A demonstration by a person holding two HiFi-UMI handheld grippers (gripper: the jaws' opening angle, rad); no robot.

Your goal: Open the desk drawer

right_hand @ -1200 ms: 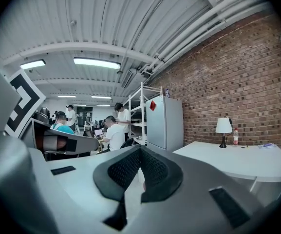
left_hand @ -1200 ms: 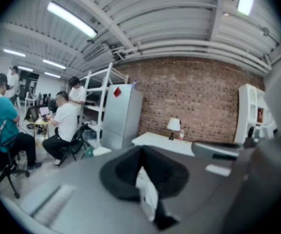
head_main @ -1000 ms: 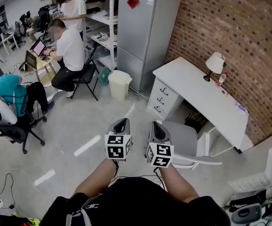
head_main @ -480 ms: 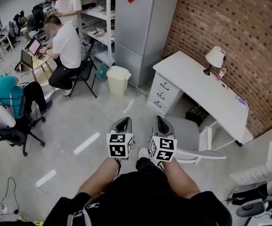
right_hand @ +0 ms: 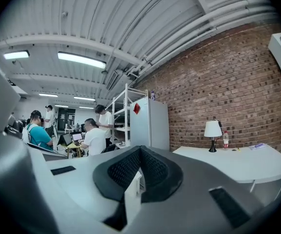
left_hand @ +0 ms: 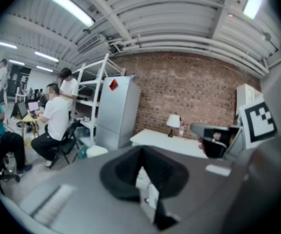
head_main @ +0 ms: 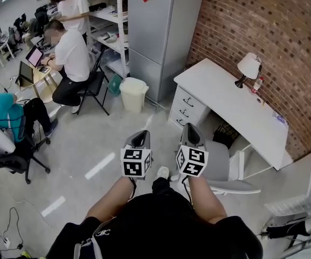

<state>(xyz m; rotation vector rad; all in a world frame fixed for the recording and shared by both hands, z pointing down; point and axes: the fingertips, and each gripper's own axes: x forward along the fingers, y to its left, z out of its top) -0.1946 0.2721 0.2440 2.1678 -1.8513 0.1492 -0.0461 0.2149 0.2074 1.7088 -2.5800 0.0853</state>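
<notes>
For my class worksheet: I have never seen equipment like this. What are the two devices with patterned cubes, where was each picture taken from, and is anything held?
A person holds a two-jaw tool in each hand: the left gripper and right gripper; the patterned cubes belong to them. One picture comes from a head camera looking down, the other two from cameras riding on each gripper. Both are closed and empty. Ahead stands a white desk, drawers shut, with a lamp on top.

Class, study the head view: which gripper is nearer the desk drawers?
Right. The right gripper hangs short of the drawers, almost in line with them. The left gripper is farther off, toward the person's left. Neither touches them.
</notes>
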